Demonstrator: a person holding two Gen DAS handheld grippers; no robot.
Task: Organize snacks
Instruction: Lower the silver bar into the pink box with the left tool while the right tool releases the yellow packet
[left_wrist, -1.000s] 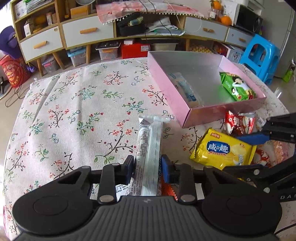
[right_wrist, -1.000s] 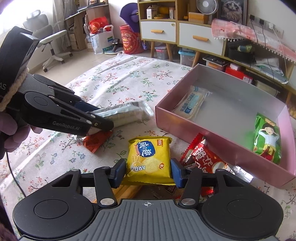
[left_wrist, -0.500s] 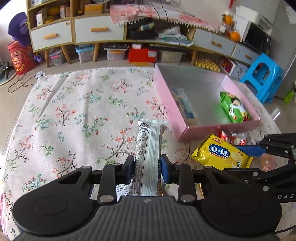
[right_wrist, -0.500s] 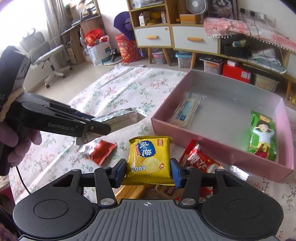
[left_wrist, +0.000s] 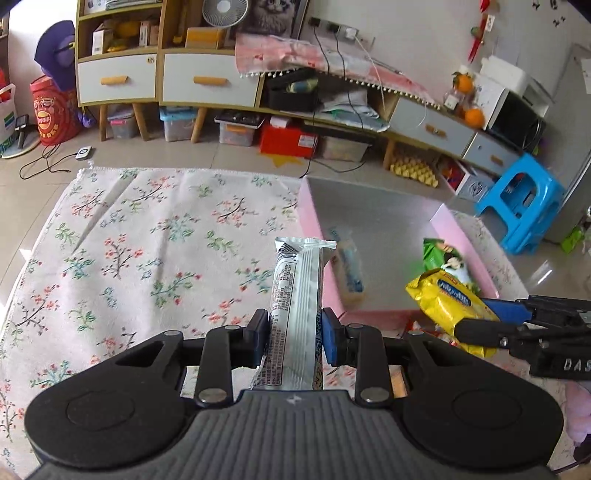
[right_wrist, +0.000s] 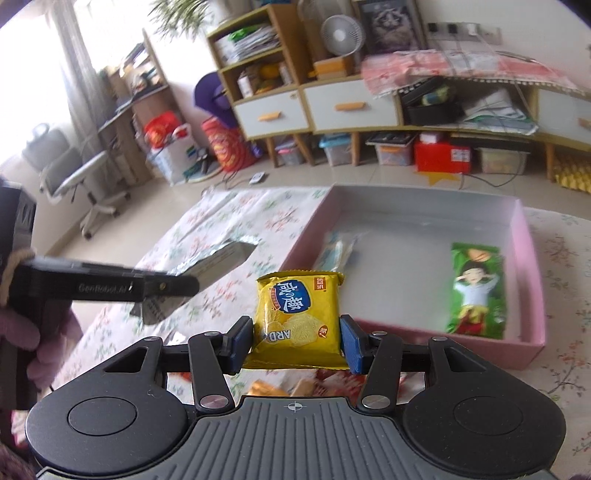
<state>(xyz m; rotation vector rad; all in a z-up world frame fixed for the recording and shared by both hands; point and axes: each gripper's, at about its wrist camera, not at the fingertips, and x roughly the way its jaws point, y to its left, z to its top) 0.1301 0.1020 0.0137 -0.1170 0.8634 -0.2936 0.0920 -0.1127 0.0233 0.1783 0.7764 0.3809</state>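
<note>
My left gripper (left_wrist: 294, 334) is shut on a long silver snack bar (left_wrist: 297, 295) and holds it above the floral cloth, just left of the pink box (left_wrist: 310, 221). My right gripper (right_wrist: 297, 341) is shut on a yellow cracker packet (right_wrist: 300, 317), held in the air before the pink box's near wall (right_wrist: 491, 354). The packet (left_wrist: 448, 301) and the right gripper (left_wrist: 491, 321) also show in the left wrist view. In the box lie a pale blue-white packet (right_wrist: 338, 249) and a green packet (right_wrist: 476, 288).
Red and orange snack packets (right_wrist: 280, 386) lie on the floral cloth (left_wrist: 147, 240) under my right gripper. Beyond the table stand drawer cabinets (left_wrist: 207, 81), storage bins and a blue stool (left_wrist: 521, 206). A desk chair (right_wrist: 85, 177) is at the left.
Both grippers have risen from the table with their packets and moved toward the pink box. The yellow packet is now lifted clear of the cloth.
</note>
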